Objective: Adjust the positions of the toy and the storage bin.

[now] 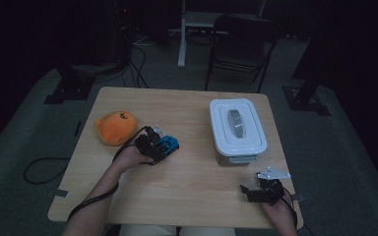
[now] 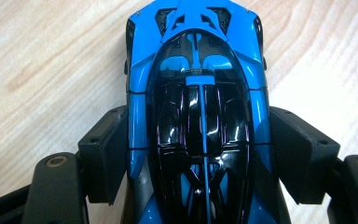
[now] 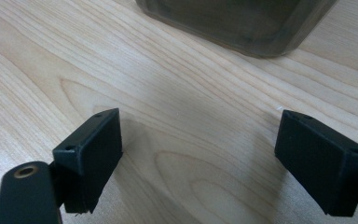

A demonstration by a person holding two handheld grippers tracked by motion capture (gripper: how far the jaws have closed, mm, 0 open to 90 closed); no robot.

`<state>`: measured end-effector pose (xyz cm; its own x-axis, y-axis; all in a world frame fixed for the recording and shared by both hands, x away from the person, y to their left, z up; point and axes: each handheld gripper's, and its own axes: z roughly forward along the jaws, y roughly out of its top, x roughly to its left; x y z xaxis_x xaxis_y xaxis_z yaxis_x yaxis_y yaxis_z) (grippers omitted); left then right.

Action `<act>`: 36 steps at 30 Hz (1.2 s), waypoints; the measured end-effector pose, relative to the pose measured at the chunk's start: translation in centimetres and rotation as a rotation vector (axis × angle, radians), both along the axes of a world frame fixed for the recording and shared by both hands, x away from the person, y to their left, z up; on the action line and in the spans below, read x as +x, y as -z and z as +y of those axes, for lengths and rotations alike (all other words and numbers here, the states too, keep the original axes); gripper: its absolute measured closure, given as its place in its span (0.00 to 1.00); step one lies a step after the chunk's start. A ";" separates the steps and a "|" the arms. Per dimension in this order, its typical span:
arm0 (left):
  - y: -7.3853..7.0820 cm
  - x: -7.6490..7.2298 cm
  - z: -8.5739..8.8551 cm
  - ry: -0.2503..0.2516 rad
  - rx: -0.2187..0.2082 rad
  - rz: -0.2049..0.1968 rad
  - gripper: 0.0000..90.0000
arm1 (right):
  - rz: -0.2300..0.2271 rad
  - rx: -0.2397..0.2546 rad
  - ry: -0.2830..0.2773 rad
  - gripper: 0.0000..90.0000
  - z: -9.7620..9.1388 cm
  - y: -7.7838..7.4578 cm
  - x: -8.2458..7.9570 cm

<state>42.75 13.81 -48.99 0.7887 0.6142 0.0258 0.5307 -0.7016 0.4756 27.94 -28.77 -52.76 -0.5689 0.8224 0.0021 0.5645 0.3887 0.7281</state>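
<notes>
At the left of the high view an orange plush toy (image 1: 115, 128) sits on the desk (image 1: 187, 191), just left of the left gripper (image 1: 158, 145). That gripper is clamped on a blue toy car (image 1: 168, 143), which rests on the desk near the middle of the frame. In the left gripper view the pads (image 2: 103, 156) press both flanks of the toy car (image 2: 198, 112) around its middle (the car's glossy black roof fills the gap between them). The sides look smooth and tapered, so I judge a lift could let the car pivot nose-down or slide out if the squeeze is light. Further right stands a white lidded box (image 1: 237, 130), shut; carried that way, the car would meet a closed lid. At the lower right the right gripper (image 1: 248, 192) hovers with its jaws wide apart over bare desk, holding nothing.
</notes>
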 end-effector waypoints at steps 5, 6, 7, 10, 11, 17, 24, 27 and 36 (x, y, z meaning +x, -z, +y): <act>-0.9 -0.7 1.1 -0.016 -0.027 -0.009 0.31 | 0.000 0.000 0.001 0.16 0.0 0.0 0.0; -1.0 -0.8 1.3 -0.017 -0.034 -0.003 0.31 | 0.000 0.000 0.001 0.16 0.0 0.0 0.0; -1.0 -0.8 1.3 -0.017 -0.034 -0.003 0.31 | 0.000 0.000 0.001 0.16 0.0 0.0 0.0; -1.5 -1.6 2.0 -0.004 -0.023 -0.014 0.31 | 0.000 0.000 0.001 0.16 0.0 0.0 0.0; -1.6 -1.7 2.2 -0.001 -0.023 -0.009 0.31 | 0.001 0.000 0.003 0.16 0.0 0.0 0.0; -2.2 -3.5 3.2 0.048 -0.017 -0.015 0.31 | 0.002 0.001 0.007 0.16 0.0 0.0 0.0; -3.4 -6.1 3.8 0.115 -0.021 -0.035 0.31 | 0.002 0.000 0.011 0.16 0.0 0.0 0.0; -3.8 -7.3 4.2 0.152 -0.007 -0.043 0.31 | 0.001 0.000 0.011 0.16 0.0 0.0 0.0; -3.6 -10.7 5.5 0.259 -0.024 -0.043 0.31 | 0.001 0.000 0.013 0.16 0.0 0.0 0.0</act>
